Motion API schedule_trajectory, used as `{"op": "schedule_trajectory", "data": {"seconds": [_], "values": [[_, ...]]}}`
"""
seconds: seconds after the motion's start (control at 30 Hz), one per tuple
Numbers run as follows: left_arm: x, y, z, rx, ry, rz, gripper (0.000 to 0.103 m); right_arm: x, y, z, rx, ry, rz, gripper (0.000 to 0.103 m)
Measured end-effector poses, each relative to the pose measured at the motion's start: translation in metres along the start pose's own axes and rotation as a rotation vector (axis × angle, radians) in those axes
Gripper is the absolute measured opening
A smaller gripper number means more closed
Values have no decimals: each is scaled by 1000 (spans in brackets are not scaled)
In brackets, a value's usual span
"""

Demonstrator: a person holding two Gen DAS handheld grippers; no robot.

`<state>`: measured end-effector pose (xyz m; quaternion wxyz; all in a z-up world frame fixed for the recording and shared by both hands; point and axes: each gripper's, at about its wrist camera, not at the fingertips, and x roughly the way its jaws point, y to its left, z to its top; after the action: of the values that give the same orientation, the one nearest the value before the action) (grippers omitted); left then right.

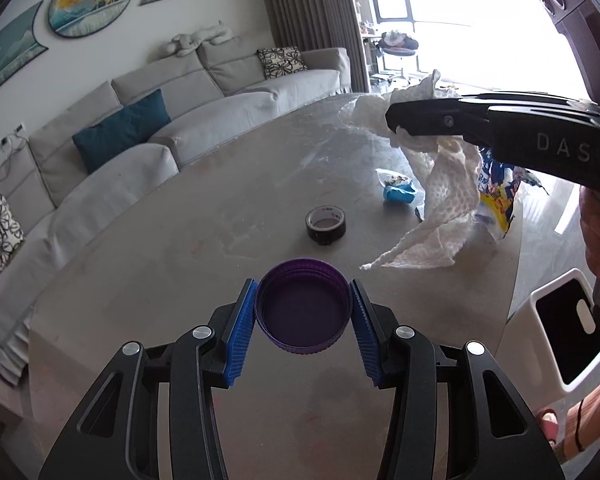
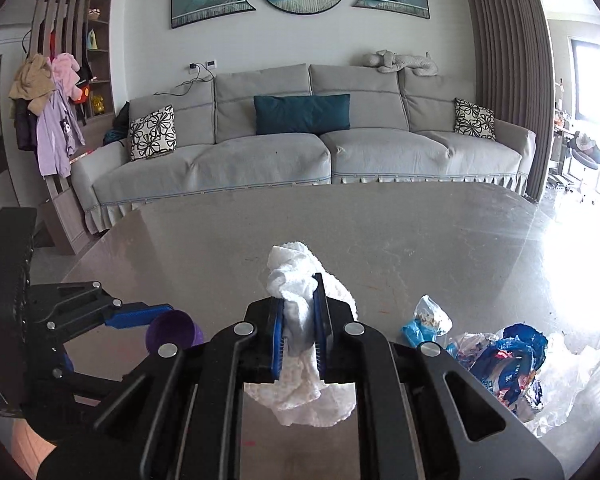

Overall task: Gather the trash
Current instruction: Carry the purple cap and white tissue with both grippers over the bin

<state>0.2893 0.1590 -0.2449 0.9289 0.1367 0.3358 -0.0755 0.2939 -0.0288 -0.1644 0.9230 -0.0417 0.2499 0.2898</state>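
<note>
Two grippers work above a grey table (image 2: pixel 380 232), with a long grey sofa (image 2: pixel 300 152) behind it. On the floor beside the table stands a white bin (image 1: pixel 540 300). The right gripper (image 2: pixel 300 320) pinches a crumpled white paper towel (image 2: pixel 292 272) between its blue pads, and the towel hangs above the tabletop. Near it on the table lies a blue and white wrapper (image 2: pixel 508 364), and beside that a small blue bag (image 2: pixel 424 324). A black tape roll (image 1: pixel 326 226) rests in the middle. The left gripper (image 1: pixel 303 312) clamps a purple cap (image 1: pixel 302 308), open side up.
</note>
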Motion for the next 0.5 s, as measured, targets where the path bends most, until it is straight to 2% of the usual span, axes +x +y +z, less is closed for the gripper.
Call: {"op": "schedule_trajectory", "data": {"seconds": [0.27, 0.5], "values": [[-33, -20, 10, -1, -62, -23, 47, -55, 16, 9, -59, -69, -25, 13], [-64, -60, 18, 26, -108, -80, 47, -108, 5, -11, -58, -90, -90, 13]]}}
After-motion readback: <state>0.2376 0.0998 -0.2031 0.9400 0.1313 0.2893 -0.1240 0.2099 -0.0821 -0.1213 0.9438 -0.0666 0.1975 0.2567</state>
